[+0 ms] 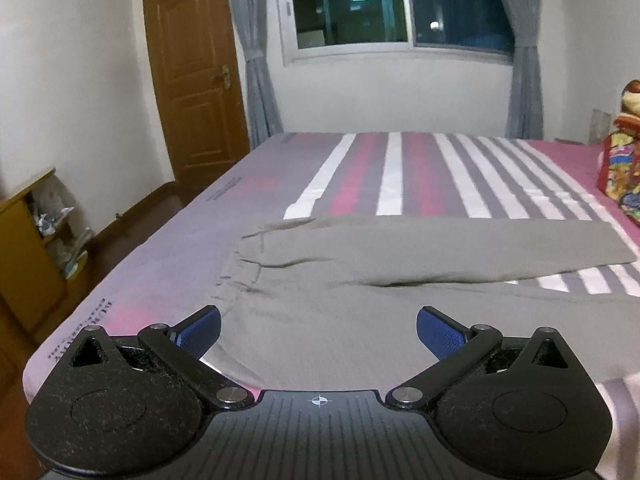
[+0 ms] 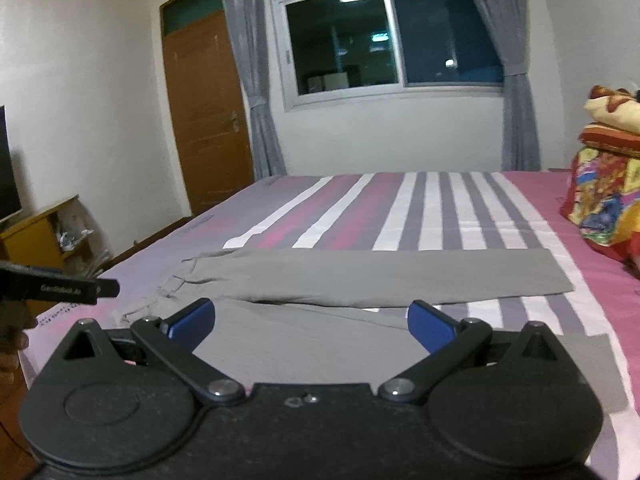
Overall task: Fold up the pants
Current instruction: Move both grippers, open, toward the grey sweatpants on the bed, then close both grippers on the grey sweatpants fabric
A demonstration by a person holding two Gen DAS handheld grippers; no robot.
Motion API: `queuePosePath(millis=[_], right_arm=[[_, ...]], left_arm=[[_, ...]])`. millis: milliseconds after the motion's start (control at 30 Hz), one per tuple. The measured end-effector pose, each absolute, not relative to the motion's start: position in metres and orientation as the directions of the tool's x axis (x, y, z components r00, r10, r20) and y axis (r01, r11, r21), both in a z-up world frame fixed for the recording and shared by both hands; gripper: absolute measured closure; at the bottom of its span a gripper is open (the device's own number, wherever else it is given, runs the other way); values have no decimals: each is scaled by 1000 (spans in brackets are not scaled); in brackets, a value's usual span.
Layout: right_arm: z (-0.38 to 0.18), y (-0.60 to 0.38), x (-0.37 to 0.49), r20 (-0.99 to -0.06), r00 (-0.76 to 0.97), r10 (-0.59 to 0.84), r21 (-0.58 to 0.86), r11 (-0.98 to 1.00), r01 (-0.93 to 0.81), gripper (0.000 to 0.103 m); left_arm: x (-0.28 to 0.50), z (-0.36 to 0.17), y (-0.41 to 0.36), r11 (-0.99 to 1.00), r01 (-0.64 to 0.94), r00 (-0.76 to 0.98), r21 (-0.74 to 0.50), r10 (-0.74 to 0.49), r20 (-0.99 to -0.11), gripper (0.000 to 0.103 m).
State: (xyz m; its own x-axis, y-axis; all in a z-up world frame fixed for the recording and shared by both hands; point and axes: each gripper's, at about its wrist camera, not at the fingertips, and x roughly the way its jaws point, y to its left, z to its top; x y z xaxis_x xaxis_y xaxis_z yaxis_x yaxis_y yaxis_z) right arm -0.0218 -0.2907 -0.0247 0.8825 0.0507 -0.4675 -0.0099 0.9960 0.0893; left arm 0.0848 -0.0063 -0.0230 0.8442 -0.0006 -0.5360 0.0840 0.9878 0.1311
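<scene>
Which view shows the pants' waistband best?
The left wrist view: the waistband lies close ahead, its gathered elastic clear. In the right wrist view the waistband sits off to the left, smaller and blurred.

A bedroom in a home. A wide bed fills most of the room, made up with a sheet striped in pink, grey and white. On the far wall a sliding window, dark outside, sits between grey curtains tied back at each side. A panelled wooden door stands at the far left, and a low wooden cabinet with cluttered shelves is along the left wall. Colourful folded bedding is piled at the right edge of the bed.
</scene>
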Motion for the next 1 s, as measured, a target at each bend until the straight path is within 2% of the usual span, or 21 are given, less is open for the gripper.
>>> queuePosePath(millis=[133, 467, 733, 1000], right_arm=[[-33, -288, 14, -476, 875, 84, 93, 995, -45, 0], [-47, -284, 86, -488, 862, 138, 95, 990, -104, 5], [-72, -288, 150, -551, 819, 163, 87, 987, -138, 15], [-107, -284, 214, -613, 770, 175, 47, 982, -185, 15]], left_arm=[[129, -31, -5, 989, 74, 820, 128, 12, -572, 0], [210, -47, 8, 992, 10, 805, 124, 65, -589, 0], [280, -74, 27, 993, -27, 768, 114, 94, -633, 0], [355, -110, 37, 992, -40, 727, 121, 112, -677, 0]])
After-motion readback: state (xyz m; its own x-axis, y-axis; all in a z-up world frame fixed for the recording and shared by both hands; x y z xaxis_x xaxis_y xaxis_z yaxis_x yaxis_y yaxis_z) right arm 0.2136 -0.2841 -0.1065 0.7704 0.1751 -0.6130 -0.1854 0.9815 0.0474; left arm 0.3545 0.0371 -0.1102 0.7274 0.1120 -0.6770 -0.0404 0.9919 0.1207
